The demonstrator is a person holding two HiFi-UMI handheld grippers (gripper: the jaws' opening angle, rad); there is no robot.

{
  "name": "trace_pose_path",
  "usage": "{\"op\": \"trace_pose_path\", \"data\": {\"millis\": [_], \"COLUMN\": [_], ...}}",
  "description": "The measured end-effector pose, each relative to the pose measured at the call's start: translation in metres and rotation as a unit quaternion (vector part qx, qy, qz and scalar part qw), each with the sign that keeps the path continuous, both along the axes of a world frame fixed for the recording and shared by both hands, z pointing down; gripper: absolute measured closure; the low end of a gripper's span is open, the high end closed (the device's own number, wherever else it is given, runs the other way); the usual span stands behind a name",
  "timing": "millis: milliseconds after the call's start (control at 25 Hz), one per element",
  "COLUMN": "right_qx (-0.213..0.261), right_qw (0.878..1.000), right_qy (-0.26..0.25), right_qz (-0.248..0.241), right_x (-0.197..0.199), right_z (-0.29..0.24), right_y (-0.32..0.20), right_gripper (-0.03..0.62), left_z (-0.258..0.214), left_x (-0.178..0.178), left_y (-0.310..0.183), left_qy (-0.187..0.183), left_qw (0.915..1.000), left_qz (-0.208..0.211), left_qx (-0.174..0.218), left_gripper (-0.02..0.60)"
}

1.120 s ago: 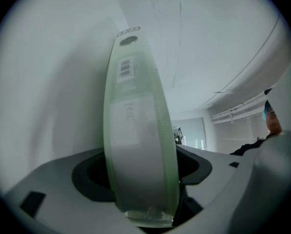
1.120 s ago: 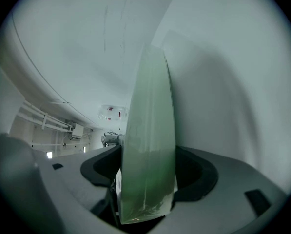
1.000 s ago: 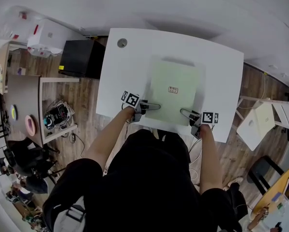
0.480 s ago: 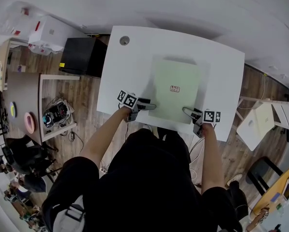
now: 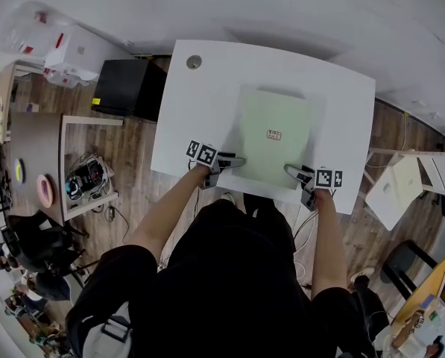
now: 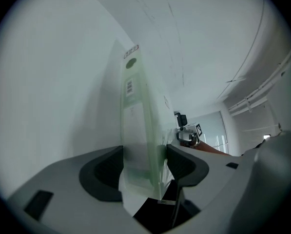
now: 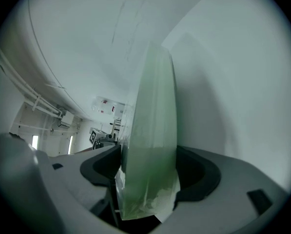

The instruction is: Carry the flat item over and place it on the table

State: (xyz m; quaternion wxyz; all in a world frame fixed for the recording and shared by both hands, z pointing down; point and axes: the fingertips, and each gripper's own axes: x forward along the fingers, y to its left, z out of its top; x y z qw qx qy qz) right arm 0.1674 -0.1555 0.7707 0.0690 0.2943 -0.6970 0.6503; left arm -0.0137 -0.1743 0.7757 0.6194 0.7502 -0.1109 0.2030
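The flat item (image 5: 273,136) is a pale green square pack in clear wrap with a small label. It lies on the white table (image 5: 200,103). My left gripper (image 5: 237,161) is at its near left corner, and its jaws are closing. In the left gripper view the item's edge (image 6: 138,130) fills the left gripper (image 6: 144,165) and touches both jaws. My right gripper (image 5: 291,171) is at the near right corner. There the item (image 7: 155,130) stands wedged in the right gripper (image 7: 149,172), with crumpled wrap at the bottom.
The table has a round cable hole (image 5: 194,62) at its far left corner. A black cabinet (image 5: 125,88) stands against its left side, with a wooden side table (image 5: 39,144) beyond. A white folding chair (image 5: 401,189) is on the right.
Both grippers stay at the item's near corners. The item and the grippers sit a touch farther right in the head view.
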Motion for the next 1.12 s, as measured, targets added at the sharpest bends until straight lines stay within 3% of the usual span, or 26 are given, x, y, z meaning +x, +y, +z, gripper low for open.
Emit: {"op": "trace_pose_path", "data": {"millis": [320,600,800,1000,1120], "right_qx": [0.013,0.051,0.112,0.197,0.237], "right_qw": [0.998,0.993,0.987,0.969,0.957], "right_qy": [0.067,0.100,0.105,0.110,0.121], "right_qz": [0.015,0.021,0.051,0.096,0.115], "right_x": [0.022,0.031,0.031,0.026,0.018], "right_z": [0.000,-0.009,-0.043,-0.090,-0.118], "right_y": [-0.002,0.003,0.005,0.011,0.016], "right_gripper": [0.266,0.267,0.267,0.268,0.269], "left_z": [-0.001,-0.010,-0.049,-0.079,-0.101], "left_x": [0.002,-0.001,-0.004,0.000,-0.004], "left_y": [0.000,-0.002,-0.004,0.010,0.021], "left_qy": [-0.013,0.010,0.040,0.057,0.058], "left_qw": [0.9998,0.9987,0.9949,0.9882,0.9804], "left_qz": [-0.009,-0.044,-0.058,-0.060,-0.062], "left_qx": [0.012,0.025,0.071,0.129,0.177], "left_gripper": [0.296,0.296,0.302,0.331,0.394]}}
